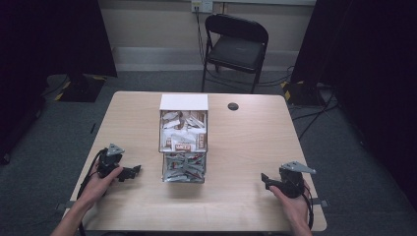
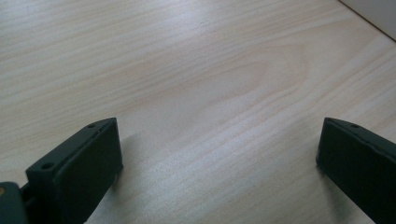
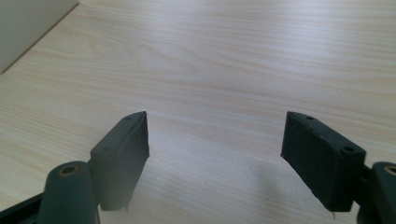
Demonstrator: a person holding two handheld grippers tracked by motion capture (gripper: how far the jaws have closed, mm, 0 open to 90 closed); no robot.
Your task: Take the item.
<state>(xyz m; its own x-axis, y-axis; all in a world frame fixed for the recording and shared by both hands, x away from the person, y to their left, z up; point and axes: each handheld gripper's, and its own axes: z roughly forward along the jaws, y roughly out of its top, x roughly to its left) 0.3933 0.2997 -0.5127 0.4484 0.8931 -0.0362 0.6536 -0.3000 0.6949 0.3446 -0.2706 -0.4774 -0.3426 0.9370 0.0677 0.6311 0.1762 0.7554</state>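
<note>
Fingers of the left gripper released and empty, right gripper likewise, both well apart from the clear packet box mid-surface. Risk: a side approach could shove the light box or spill packets. Pale wood surface; folding chair behind, dark room

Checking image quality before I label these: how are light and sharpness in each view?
High view: dim and soft, dark room edges, table evenly lit. Left gripper view: bright sheen on the wood, near jaws blurred. Right gripper view: similar glare, soft shadows under the jaws.

L gripper open, R gripper open
</note>
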